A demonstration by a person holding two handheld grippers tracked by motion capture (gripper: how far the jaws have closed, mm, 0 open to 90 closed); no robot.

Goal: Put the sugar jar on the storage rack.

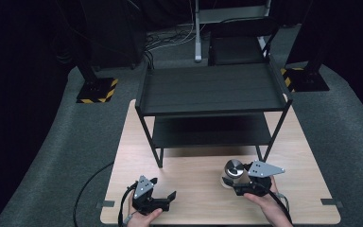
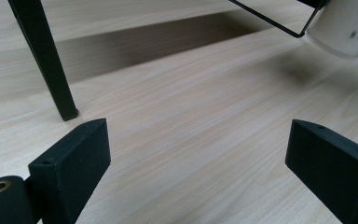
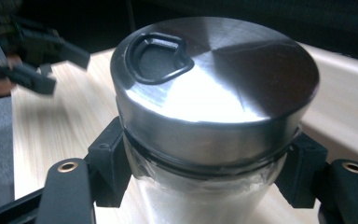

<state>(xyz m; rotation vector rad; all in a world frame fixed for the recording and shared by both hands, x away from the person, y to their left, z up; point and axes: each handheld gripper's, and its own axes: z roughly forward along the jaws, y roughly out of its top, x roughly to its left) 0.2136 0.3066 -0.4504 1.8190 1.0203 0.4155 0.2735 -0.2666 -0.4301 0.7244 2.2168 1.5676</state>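
The counter (image 1: pixel 203 189) is pale wood-grain laminate, bare apart from a black two-tier metal rack (image 1: pixel 212 101) standing at its far half, one slim leg planted on the wood. Around it lies grey carpet, with yellow-and-black striped stand bases and loose cables in a dark room beyond.

The right tongs (image 1: pixel 230 182) pinch a jar (image 3: pixel 214 116) — clear-walled, with a brushed steel lid bearing a black D-shaped ring — just below the lid, pads pressed to both sides, near the counter's front right by the rack's leg.

The left tongs (image 1: pixel 163 198) sit at the front left — spread wide, nothing between them, over bare wood.
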